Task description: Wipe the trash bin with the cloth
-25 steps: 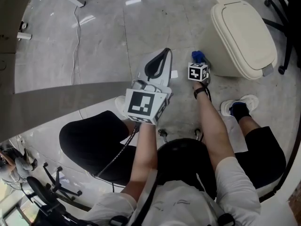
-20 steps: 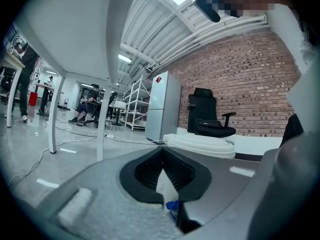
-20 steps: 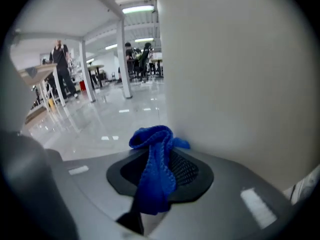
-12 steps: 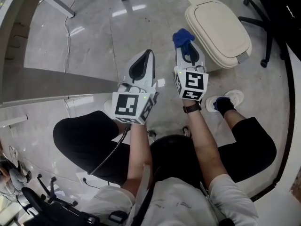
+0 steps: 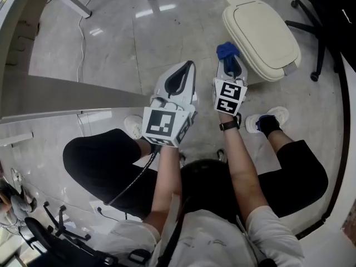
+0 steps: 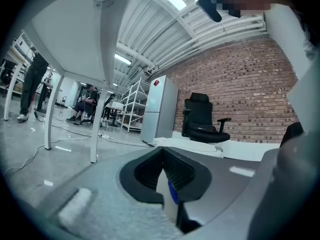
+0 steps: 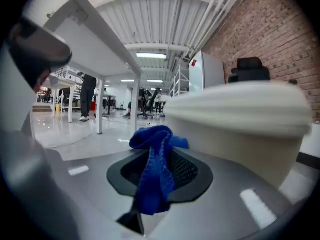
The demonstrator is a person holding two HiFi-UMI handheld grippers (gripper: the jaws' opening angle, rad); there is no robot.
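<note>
A cream trash bin (image 5: pixel 262 39) with a closed lid stands on the floor at the upper right of the head view; in the right gripper view the bin (image 7: pixel 245 126) fills the right side, close ahead. My right gripper (image 5: pixel 228 63) is shut on a blue cloth (image 5: pixel 227 50), which bunches above the jaws and hangs down between them as the blue cloth (image 7: pixel 156 169) in its own view. It hovers just left of the bin, not touching it. My left gripper (image 5: pixel 179 77) is held beside it over the floor, shut with nothing in it.
A grey table edge (image 5: pixel 67 96) runs along the left. White table legs (image 6: pixel 97 111) and cables on the floor (image 5: pixel 83 32) lie further left. A black office chair (image 6: pixel 202 119) and a fridge stand by the brick wall. Chair casters (image 5: pixel 317 32) sit right of the bin.
The right gripper rose from low beside the bin with the cloth held, then shifted slightly right toward the bin. The left gripper drifted a little right.
</note>
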